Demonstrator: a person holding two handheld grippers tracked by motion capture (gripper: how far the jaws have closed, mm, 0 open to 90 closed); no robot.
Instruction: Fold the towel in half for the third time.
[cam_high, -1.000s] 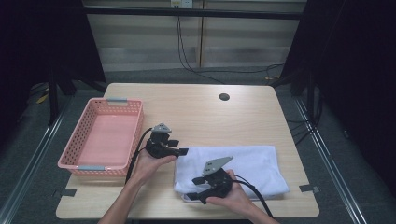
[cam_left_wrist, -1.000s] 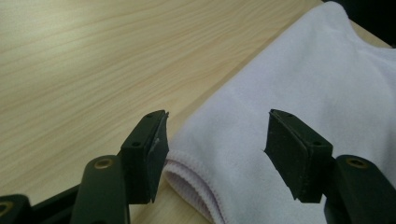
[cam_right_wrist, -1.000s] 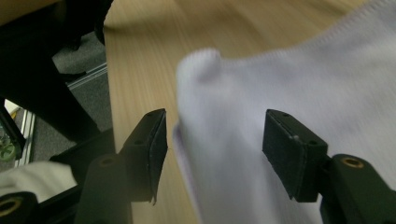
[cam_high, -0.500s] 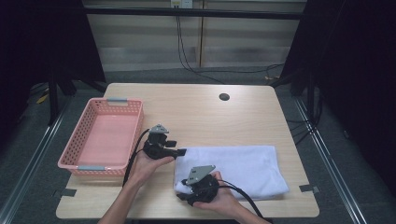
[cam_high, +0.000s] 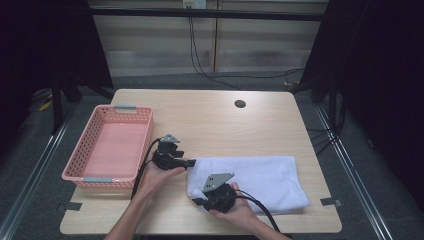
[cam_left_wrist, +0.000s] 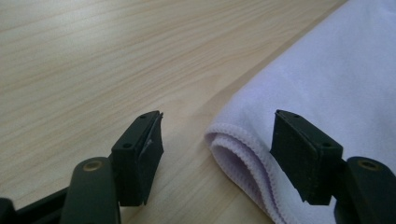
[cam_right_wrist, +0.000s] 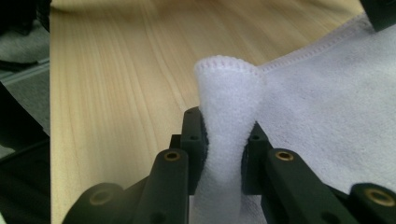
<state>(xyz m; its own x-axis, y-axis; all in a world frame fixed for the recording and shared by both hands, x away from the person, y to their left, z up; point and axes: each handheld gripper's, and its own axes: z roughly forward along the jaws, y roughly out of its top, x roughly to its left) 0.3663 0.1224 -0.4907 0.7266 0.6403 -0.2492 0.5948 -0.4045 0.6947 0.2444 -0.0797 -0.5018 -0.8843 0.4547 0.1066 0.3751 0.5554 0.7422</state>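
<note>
A white towel (cam_high: 260, 180) lies folded flat on the right half of the wooden table (cam_high: 225, 125). My right gripper (cam_high: 196, 201) is at its near left corner. In the right gripper view the jaws have just been closing, and my right gripper (cam_right_wrist: 224, 140) now pinches a raised fold of the towel (cam_right_wrist: 327, 102) between its pads. My left gripper (cam_high: 190, 162) points at the towel's far left corner. In the left gripper view my left gripper (cam_left_wrist: 217, 135) stands open. Its jaws have just been opening, and the rolled hem of the towel (cam_left_wrist: 336, 79) lies between them untouched.
A pink plastic basket (cam_high: 112, 147) stands at the table's left side, close behind my left hand. A small round hole (cam_high: 240, 104) sits near the far edge. Both forearms come in over the table's near edge.
My right gripper has shifted slightly left along the towel's near edge and closed on its corner. The left hand has stayed in place.
</note>
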